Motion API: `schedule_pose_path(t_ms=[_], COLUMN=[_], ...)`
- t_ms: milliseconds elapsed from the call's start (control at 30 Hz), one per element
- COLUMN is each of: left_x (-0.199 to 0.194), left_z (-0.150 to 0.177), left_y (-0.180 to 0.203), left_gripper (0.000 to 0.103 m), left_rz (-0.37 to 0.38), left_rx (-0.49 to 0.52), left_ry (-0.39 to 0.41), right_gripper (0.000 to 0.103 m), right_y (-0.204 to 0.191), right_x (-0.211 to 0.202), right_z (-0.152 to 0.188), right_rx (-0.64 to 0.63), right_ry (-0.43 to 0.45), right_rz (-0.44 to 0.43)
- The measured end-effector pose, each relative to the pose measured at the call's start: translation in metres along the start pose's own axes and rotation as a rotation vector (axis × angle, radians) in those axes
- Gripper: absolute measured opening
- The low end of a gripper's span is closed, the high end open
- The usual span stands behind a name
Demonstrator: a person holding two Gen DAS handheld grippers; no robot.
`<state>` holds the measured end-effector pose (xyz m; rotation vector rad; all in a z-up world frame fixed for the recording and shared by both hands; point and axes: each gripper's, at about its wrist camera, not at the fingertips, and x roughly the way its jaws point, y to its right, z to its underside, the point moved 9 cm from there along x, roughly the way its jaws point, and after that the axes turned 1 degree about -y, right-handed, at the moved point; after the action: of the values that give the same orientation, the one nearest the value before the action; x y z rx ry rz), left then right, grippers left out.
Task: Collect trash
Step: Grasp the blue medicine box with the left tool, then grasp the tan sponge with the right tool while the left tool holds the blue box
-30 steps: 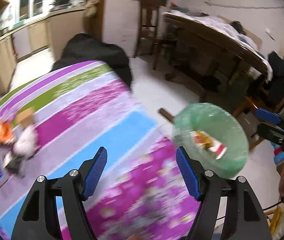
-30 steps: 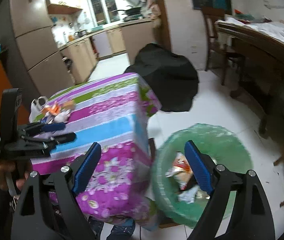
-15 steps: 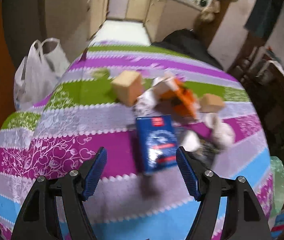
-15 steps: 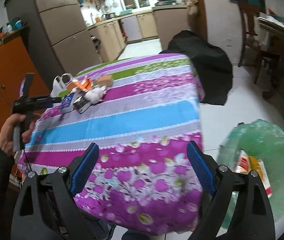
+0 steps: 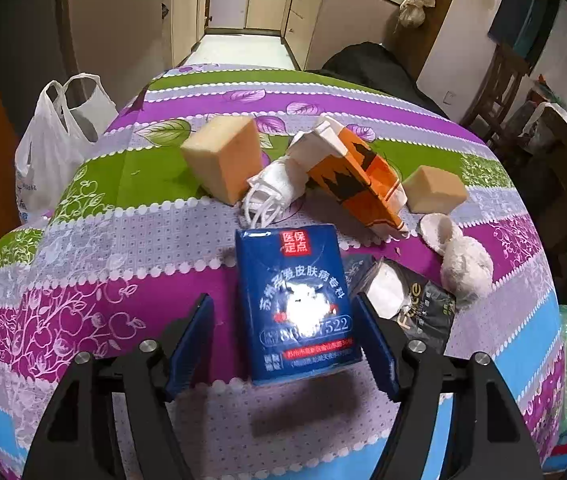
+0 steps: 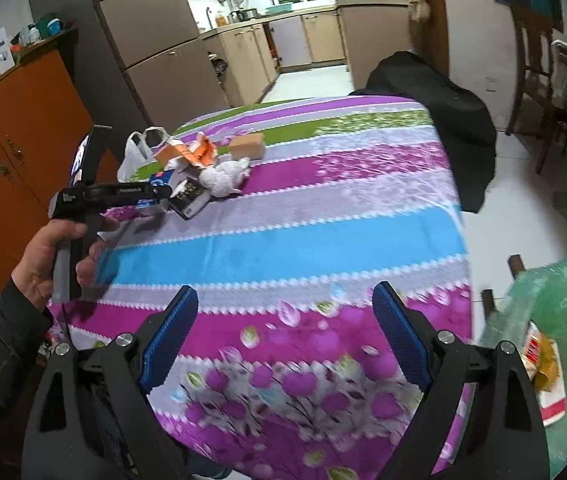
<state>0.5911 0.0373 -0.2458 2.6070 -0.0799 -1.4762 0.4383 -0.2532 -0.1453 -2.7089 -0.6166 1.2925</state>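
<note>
Now that it has swung over from the bin, the left gripper (image 5: 283, 344) straddles the blue carton (image 5: 295, 304), jaws just narrowing, not yet pinching; pickup looks imminent.

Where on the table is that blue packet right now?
In the left wrist view the blue packet lies on the striped tablecloth between the fingers of the left claw, with the black wrapper at its right.

A table under a striped, flowered cloth (image 5: 123, 248) carries a cluster at its far left: a blue packet (image 5: 295, 304), two tan blocks (image 5: 223, 160), an orange carton (image 5: 359, 176), white wads (image 5: 465, 268), a dark wrapper (image 5: 423, 312), a white bag (image 5: 55, 148) at the edge.
</note>
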Motion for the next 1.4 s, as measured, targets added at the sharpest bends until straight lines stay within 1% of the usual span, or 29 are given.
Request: schedule_pose_path(t_ms=[33, 100, 200, 267, 333, 400, 467, 500, 633, 733, 800, 900, 1067, 1200, 1267, 1300, 1400], left_x=[-0.001, -0.005, -0.01, -0.014, -0.017, -0.017, -0.017, -0.018, -0.026, -0.028, -0.024, -0.024, -0.024, -0.023, -0.023, -0.023, -0.024], left_z=[0.001, 0.005, 0.009, 0.011, 0.012, 0.014, 0.015, 0.015, 0.015, 0.014, 0.016, 0.019, 0.019, 0.019, 0.019, 0.019, 0.02], left_y=[-0.001, -0.001, -0.007, -0.014, -0.023, -0.026, -0.027, -0.026, -0.026, -0.034, -0.037, -0.038, -0.038, -0.04, -0.039, -0.039, -0.039], left_gripper=[0.058, 0.051, 0.051, 0.051, 0.051, 0.051, 0.051, 0.051, 0.051, 0.051, 0.051, 0.05, 0.05, 0.05, 0.05, 0.05, 0.05], left_rz=[0.008, 0.02, 0.004, 0.007, -0.023, -0.015, -0.006, -0.005, 0.04, 0.04, 0.037, 0.044, 0.052, 0.055, 0.053, 0.051, 0.053], left_rx=[0.003, 0.017, 0.037, 0.047, 0.062, 0.067, 0.071, 0.076, 0.068, 0.041, 0.033, 0.021, 0.009, 0.002, 0.0, -0.001, -0.01], left_ry=[0.002, 0.002, 0.008, 0.006, 0.018, 0.015, 0.017, 0.019, 0.034, 0.048, 0.042, 0.047, 0.051, 0.058, 0.062, 0.063, 0.068], right_gripper=[0.086, 0.086, 0.086, 0.086, 0.086, 0.085, 0.082, 0.08, 0.078, 0.078, 0.075, 0.072, 0.072, 0.056, 0.054, 0.049, 0.047], right_y=[-0.006, -0.015, -0.032, -0.043, -0.052, -0.061, -0.066, -0.067, -0.07, -0.068, -0.062, -0.059, -0.051, -0.048, -0.049, -0.05, -0.051], right_x=[0.005, 0.014, 0.029, 0.04, 0.052, 0.068, 0.084, 0.095, 0.127, 0.151, 0.17, 0.195, 0.219, 0.23, 0.231, 0.231, 0.225], right_z=[-0.004, -0.011, -0.023, -0.032, -0.043, -0.058, -0.072, -0.08, -0.107, -0.128, -0.139, -0.148, -0.153, -0.15, -0.15, -0.151, -0.152], right_rx=[-0.005, -0.013, -0.028, -0.037, -0.055, -0.072, -0.081, -0.084, -0.089, -0.082, -0.06, -0.038, -0.017, -0.037, -0.05, -0.051, -0.061], right_ry=[-0.001, -0.006, -0.016, -0.023, -0.025, -0.03, -0.038, -0.046, -0.064, -0.063, -0.072, -0.098, -0.124, -0.141, -0.133, -0.131, -0.103], right_rz=[-0.013, -0.039, -0.083, -0.109, -0.125, -0.137, -0.146, -0.135, -0.118, -0.092, -0.061, -0.033, 0.035, 0.083, 0.09, 0.08, 0.097])
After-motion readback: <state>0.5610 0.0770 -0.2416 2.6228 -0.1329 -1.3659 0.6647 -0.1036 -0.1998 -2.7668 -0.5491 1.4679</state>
